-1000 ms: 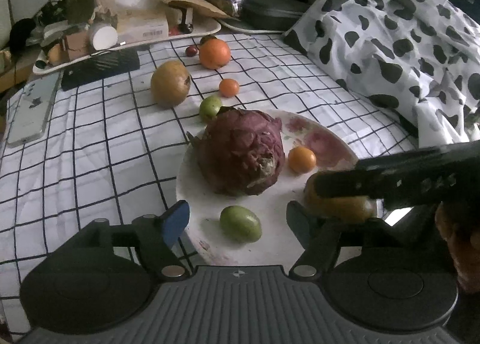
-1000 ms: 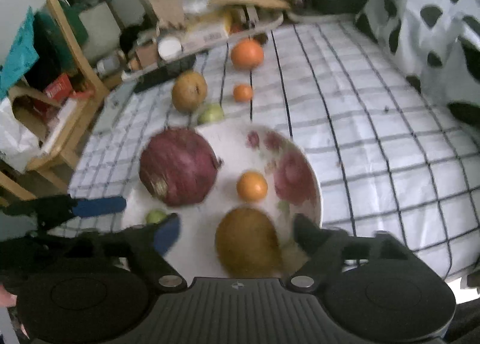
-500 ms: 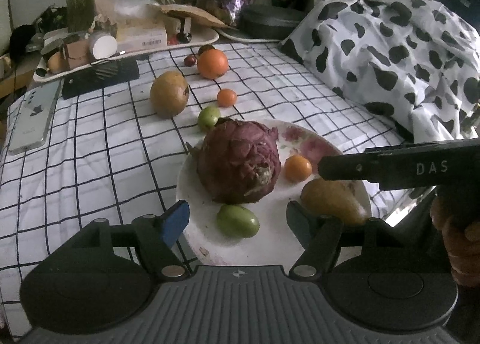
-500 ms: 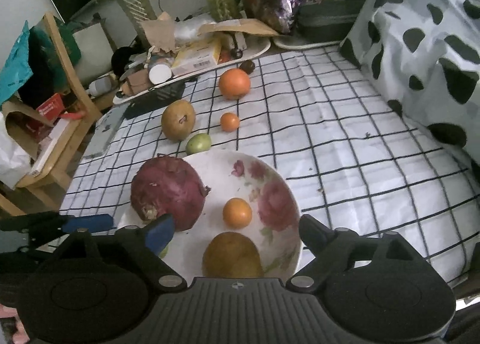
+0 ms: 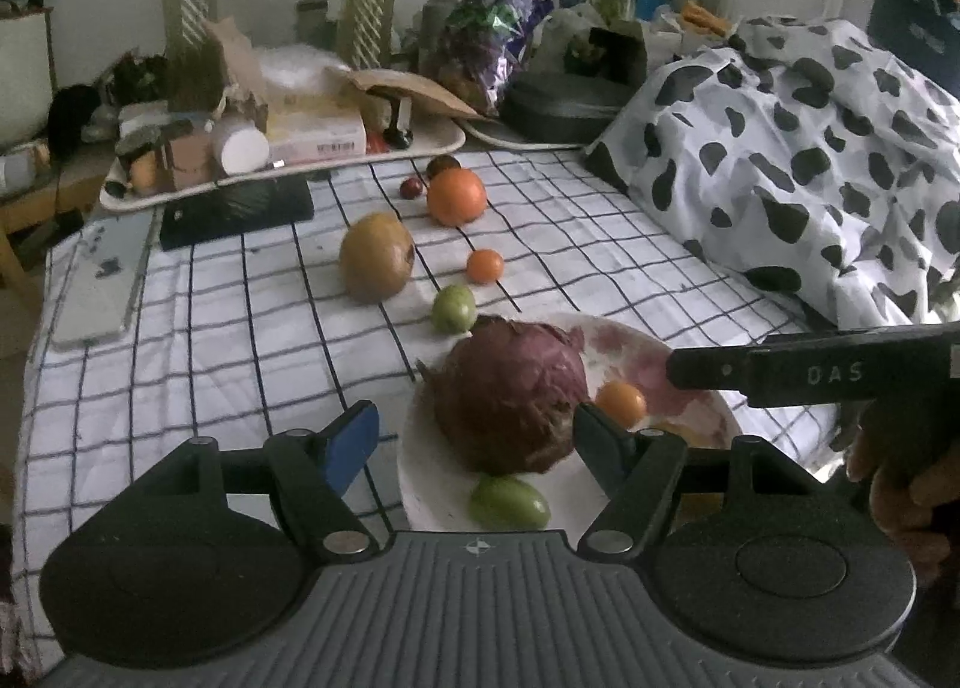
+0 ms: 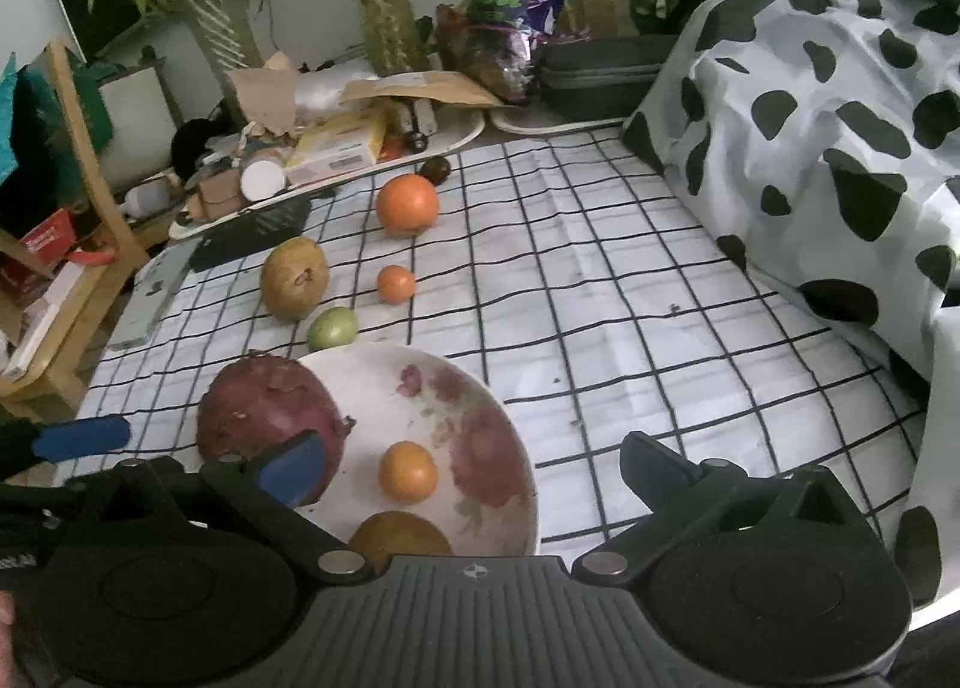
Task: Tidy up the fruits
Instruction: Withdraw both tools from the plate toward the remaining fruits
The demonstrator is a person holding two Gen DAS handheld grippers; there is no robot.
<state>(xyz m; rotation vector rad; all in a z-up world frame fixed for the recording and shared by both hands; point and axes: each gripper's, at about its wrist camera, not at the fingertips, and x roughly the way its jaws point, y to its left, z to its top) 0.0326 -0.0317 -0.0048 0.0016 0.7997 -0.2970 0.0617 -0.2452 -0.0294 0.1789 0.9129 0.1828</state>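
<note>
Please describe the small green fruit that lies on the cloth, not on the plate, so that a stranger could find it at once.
Start from the white flowered plate on the checked cloth. Just beyond its far rim, almost touching it, lies the round green fruit, in front of the big brown pear-like fruit. It is the only green one off the plate; its small neighbour is orange.
</note>
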